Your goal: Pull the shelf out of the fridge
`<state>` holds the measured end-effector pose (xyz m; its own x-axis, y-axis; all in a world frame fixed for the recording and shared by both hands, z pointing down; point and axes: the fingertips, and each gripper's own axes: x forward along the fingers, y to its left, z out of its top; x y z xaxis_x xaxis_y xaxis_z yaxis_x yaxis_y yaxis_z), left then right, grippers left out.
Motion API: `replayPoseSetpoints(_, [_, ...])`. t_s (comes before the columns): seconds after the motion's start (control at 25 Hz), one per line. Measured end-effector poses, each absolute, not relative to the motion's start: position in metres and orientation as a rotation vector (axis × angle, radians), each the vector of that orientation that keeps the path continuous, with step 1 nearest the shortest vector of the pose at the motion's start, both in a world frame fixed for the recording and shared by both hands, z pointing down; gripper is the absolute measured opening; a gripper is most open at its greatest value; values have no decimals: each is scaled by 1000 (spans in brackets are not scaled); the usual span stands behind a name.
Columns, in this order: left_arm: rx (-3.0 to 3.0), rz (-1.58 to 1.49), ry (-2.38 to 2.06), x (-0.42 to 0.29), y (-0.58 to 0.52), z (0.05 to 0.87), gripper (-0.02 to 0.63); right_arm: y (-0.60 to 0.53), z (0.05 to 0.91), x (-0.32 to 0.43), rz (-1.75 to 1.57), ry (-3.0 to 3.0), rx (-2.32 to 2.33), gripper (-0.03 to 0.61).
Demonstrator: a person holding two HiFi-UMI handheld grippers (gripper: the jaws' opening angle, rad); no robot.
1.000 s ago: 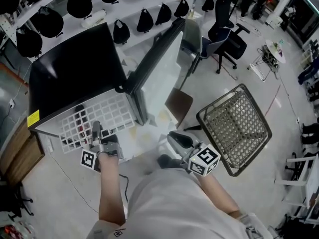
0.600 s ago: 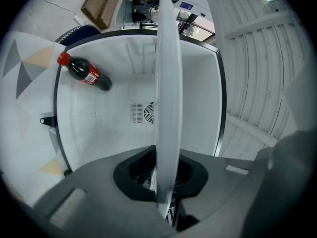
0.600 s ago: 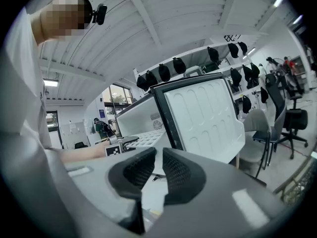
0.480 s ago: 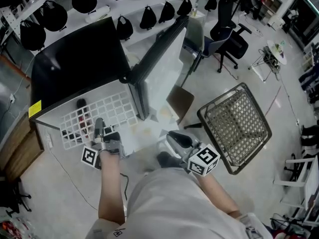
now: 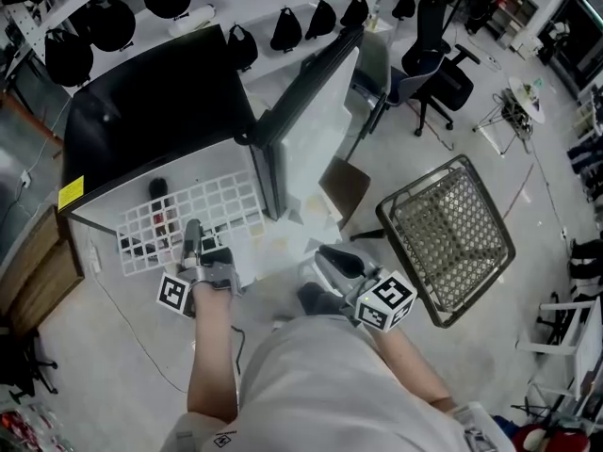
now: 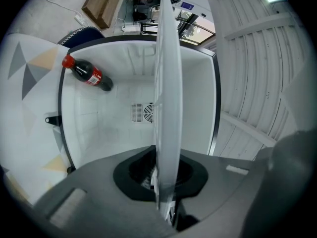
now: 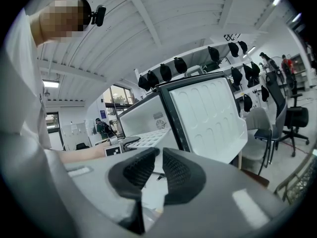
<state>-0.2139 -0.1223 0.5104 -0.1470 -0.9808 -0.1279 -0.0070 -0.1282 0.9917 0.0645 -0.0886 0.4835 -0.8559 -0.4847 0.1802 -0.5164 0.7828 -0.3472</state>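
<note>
Left tongs pinch the front edge of the shelf. In the left gripper view the shelf runs edge-on as a pale strip straight through the jaws, pads pressed on both sides. From the head view the same left tongs sit at the near edge of the white grid shelf, which sticks partway out of the fridge mouth, level, with its far part inside the cabinet. Right tongs are pressed together with nothing between them; in the head view the right tongs hang off to the side near the person's torso, well apart from the shelf and touching nothing. Fridge is a black box with a white interior, door swung wide open to the right of the opening. Inside, a cola bottle with a red cap lies on the side wall as that camera sees it, clear of the shelf, and a round vent sits on the back wall. Further out on the floor: a wire mesh basket tilted on its side right of the door, and a dark office chair behind it.
</note>
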Motion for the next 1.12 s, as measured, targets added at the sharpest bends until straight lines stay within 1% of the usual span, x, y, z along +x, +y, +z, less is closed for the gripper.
replayPoseSetpoints(0.2, [1223,-1428,-1222,-205,-104,510,29,-81,482,62,600,-2889,804,49])
replayPoseSetpoints(0.56, [1225,-1407,-1194,-185,-53,541,31,-59,497,43,633,-2874,708,49])
replayPoseSetpoints(1.12, [1151,-1483,-1371,-235,51,552,31,-14,507,-26,617,-2874,368,49])
